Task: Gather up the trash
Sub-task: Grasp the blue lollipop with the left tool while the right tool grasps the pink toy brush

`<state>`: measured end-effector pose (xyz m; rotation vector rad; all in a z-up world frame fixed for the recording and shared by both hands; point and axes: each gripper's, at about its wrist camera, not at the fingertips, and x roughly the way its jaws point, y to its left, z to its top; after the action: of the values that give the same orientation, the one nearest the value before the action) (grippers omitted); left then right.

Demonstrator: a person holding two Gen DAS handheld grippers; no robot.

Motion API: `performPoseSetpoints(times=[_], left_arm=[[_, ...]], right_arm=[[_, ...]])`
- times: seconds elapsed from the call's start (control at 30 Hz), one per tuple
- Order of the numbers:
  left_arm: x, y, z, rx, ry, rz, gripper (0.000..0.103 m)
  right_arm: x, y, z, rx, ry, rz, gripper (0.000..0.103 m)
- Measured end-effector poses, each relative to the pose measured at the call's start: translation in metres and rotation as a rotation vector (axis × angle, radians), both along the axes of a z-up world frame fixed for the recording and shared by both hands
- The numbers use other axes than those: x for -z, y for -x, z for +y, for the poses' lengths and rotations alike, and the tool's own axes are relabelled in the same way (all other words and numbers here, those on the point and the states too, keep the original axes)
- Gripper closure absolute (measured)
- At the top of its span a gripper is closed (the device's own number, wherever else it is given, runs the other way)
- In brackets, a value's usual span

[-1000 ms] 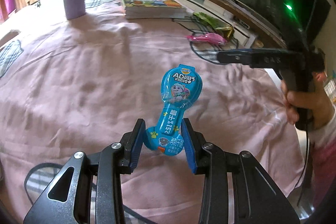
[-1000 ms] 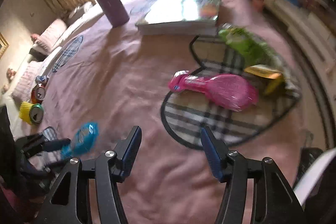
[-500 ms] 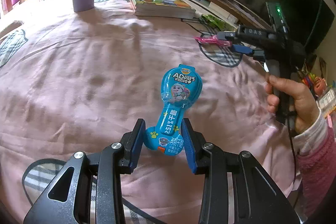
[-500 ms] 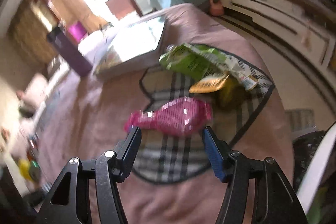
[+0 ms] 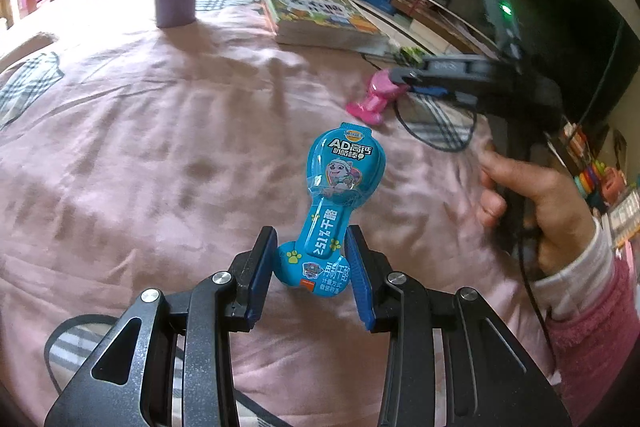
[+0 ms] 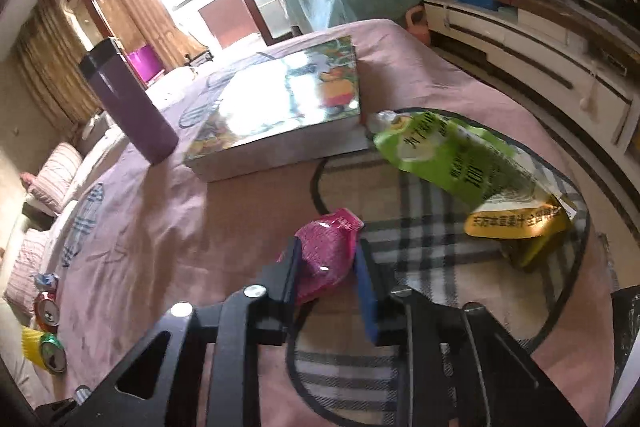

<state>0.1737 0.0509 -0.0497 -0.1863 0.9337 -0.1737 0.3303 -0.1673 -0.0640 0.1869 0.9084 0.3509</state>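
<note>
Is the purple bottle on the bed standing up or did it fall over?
Standing up. The purple bottle rests on its base on the pink bedspread, lid on top, beside the picture book.

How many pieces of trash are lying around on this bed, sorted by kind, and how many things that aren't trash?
Snack wrappers: 4 – blue wrapper, pink wrapper, green pouch, yellow wrapper
Drink cans: 2 – red can, green can
Not trash: 2 – book, purple bottle
Total: 8
</note>
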Motion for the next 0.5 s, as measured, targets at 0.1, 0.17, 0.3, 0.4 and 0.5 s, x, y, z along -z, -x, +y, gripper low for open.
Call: performPoseSetpoints(times=[0.1,0.17,0.3,0.4,0.5], left_arm=[[-0.002,-0.001,0.010,-0.049,0.015,-0.013,0.069],[-0.002,-0.002,0.018,-0.078,0.027,-0.015,0.069],[-0.001,-0.004,0.027,-0.100,0.025,-0.004,0.069],[0.004,-0.007,0.026,-0.104,0.012,0.009,0.069],[0.006,-0.008,0.025,-0.105,-0.011,0.010,0.068]], right_arm=[[-0.006,0.008,0.001,-0.055,-0.014,-0.008,0.086],[-0.009,0.017,0.005,-0.108,-0.028,-0.008,0.088],[-0.015,0.037,0.011,-0.212,-0.088,0.007,0.088],[-0.011,0.047,0.017,-0.251,-0.117,0.047,0.088],[0.000,0.045,0.020,-0.223,-0.109,0.075,0.080]])
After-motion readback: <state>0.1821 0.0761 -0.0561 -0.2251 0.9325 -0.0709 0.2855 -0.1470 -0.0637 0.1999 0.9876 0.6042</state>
